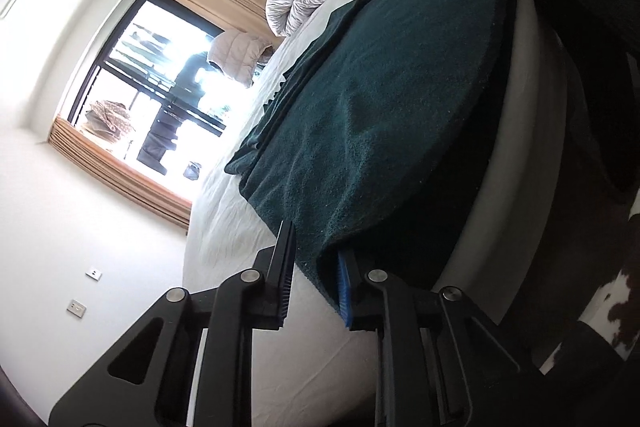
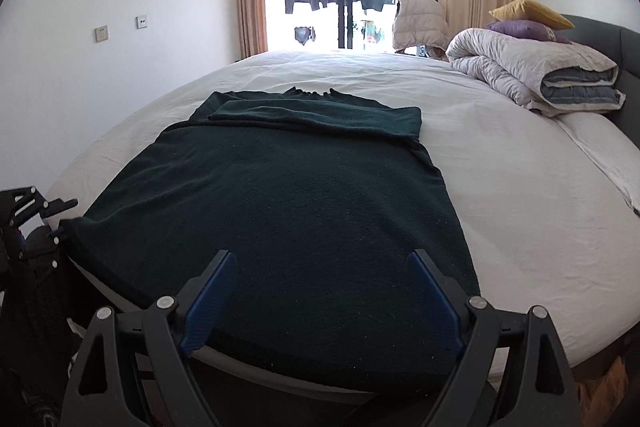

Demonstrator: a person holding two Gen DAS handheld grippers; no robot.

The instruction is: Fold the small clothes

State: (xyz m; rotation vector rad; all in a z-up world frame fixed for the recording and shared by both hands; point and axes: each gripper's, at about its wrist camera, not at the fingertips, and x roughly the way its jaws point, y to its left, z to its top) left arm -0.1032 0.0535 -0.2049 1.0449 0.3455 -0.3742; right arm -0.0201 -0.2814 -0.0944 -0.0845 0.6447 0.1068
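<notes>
Sweater (image 2: 288, 211), dark green, lies flat on the white bed (image 2: 520, 187), long axis running from the near edge toward the window, collar at the far end.
Left gripper (image 1: 316, 279) sits narrow around its bottom corner, right gripper (image 2: 320, 291) spread wide over the hem; rolled duvet (image 2: 536, 71) and pillows (image 2: 528, 19) well apart.

Left gripper (image 1: 314, 279) rolled sideways, jaws partly apart, with the corner of the dark green sweater (image 1: 380, 99) between them, against the blue pad (image 1: 343, 287). Right gripper (image 2: 322, 301) level, jaws spread wide over the near hem, gripping nothing.
</notes>
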